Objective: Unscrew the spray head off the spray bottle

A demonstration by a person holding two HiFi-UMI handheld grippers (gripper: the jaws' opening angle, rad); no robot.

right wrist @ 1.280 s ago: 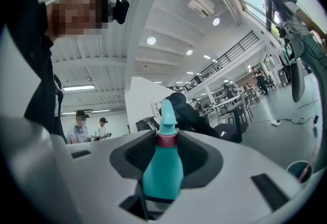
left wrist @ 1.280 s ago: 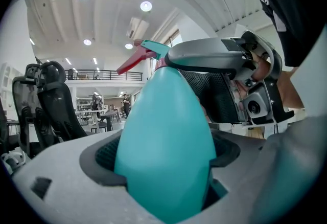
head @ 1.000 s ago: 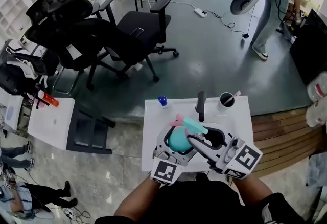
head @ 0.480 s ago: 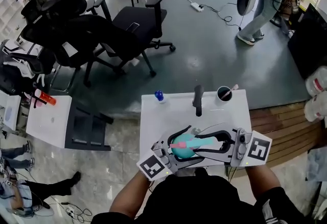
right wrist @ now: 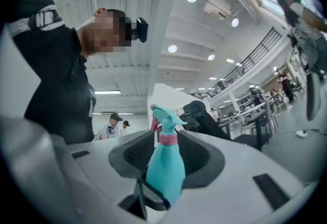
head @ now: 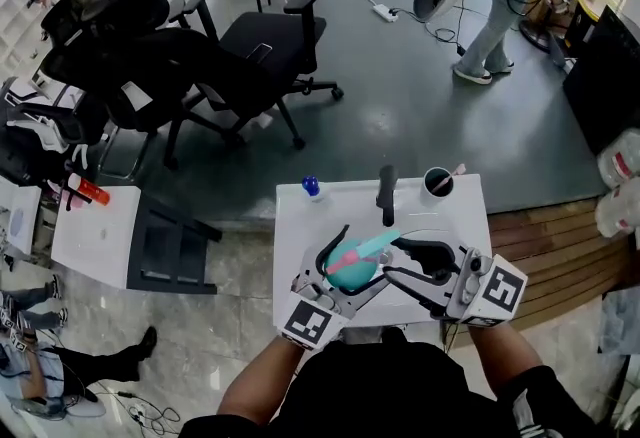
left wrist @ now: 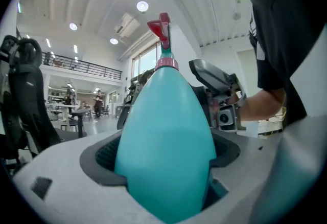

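Head view, steeply down on a white surface (head: pixel 300 226): teal spray bottle (head: pixel 348 272) over the near half, tilted, spray head (head: pixel 376 244) turned toward the far right. Clamped on its round body from both sides by the left gripper (head: pixel 350 264), jaws closed against the teal plastic. Same in the left gripper view: body filling the gap between the pads (left wrist: pixel 103 157), pink collar (left wrist: pixel 167 63) and trigger at the top. Opaque wall, contents not visible. Right gripper (head: pixel 393 259) just beside the spray head, jaws apart and just opened wider. In the right gripper view, bottle between that gripper's two dark pads (right wrist: pixel 137 154) with a gap at each side, neither pressing on it. Spray head seated on the neck, collar in place. Farther back on the surface, well apart from the bottle: a black cup (head: pixel 437 184) with a pale stick (head: pixel 456 170) leaning out of it, a small blue thing (head: pixel 312 188), too small to name, and a dark elongated object (head: pixel 387 194) between them.
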